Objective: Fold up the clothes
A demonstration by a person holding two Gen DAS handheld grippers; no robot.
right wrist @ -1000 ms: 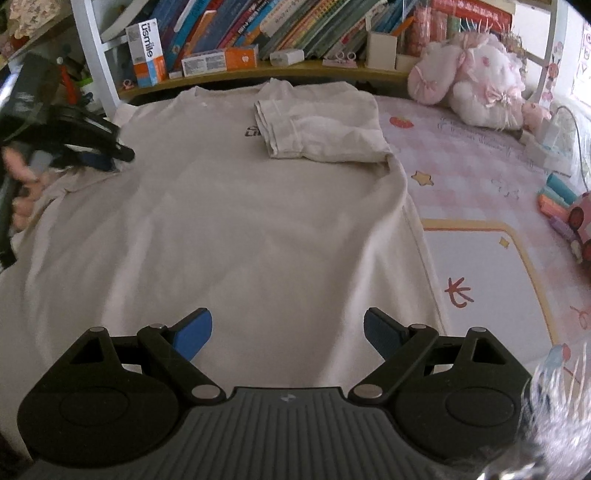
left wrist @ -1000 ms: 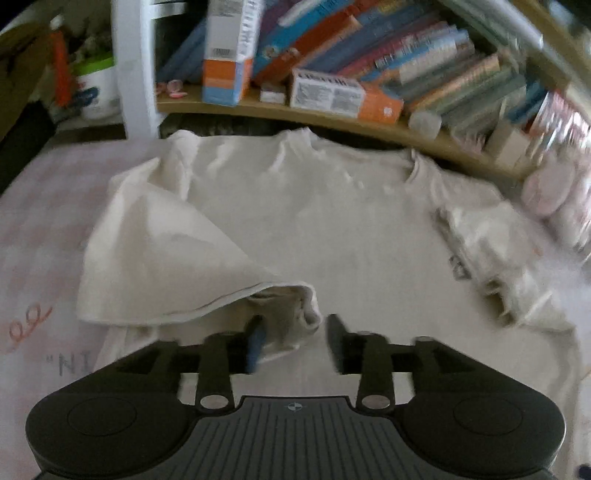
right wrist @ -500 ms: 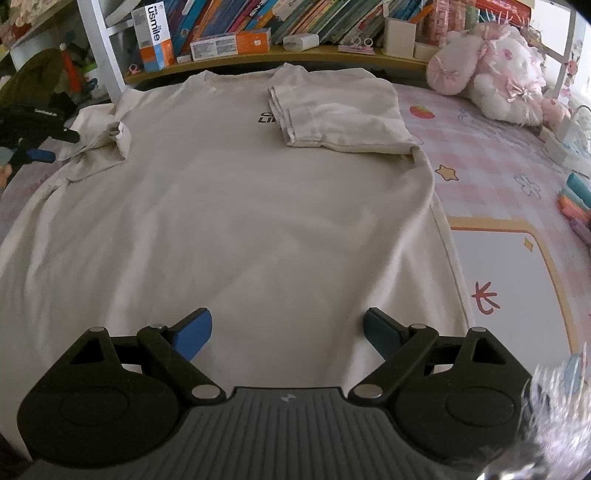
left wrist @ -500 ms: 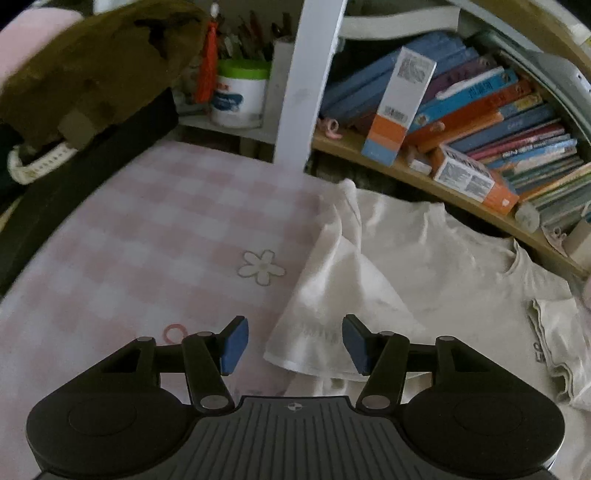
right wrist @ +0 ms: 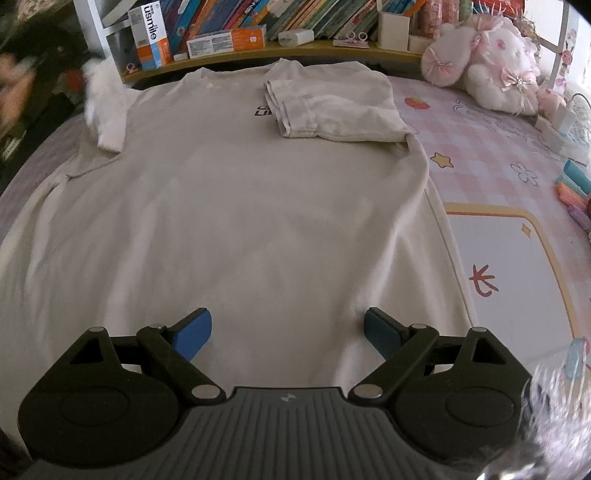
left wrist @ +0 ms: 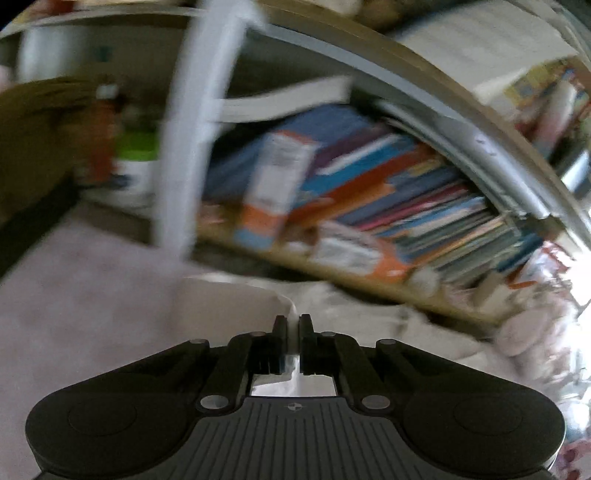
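A cream T-shirt (right wrist: 258, 203) lies spread flat on the pink mat, its right sleeve (right wrist: 332, 107) folded in over the chest. My left gripper (left wrist: 291, 325) is closing its jaws, and a thin fold of the shirt's left sleeve (left wrist: 229, 306) is pinched between them. In the right wrist view that sleeve (right wrist: 105, 96) is lifted off the mat at the far left and blurred. Over the shirt's near hem, my right gripper (right wrist: 286, 332) stands open with its blue pads wide apart and nothing between them.
A low bookshelf (right wrist: 258, 22) full of books and boxes runs along the far edge, with a white post (left wrist: 192, 147) at its left. A pink plush toy (right wrist: 487, 62) sits at the far right. Markers (right wrist: 572, 184) lie on the checked mat (right wrist: 480, 147) to the right.
My left gripper has shut on the left sleeve's edge and risen with it, its view swinging up to the bookshelf. The right gripper has stayed in place, open.
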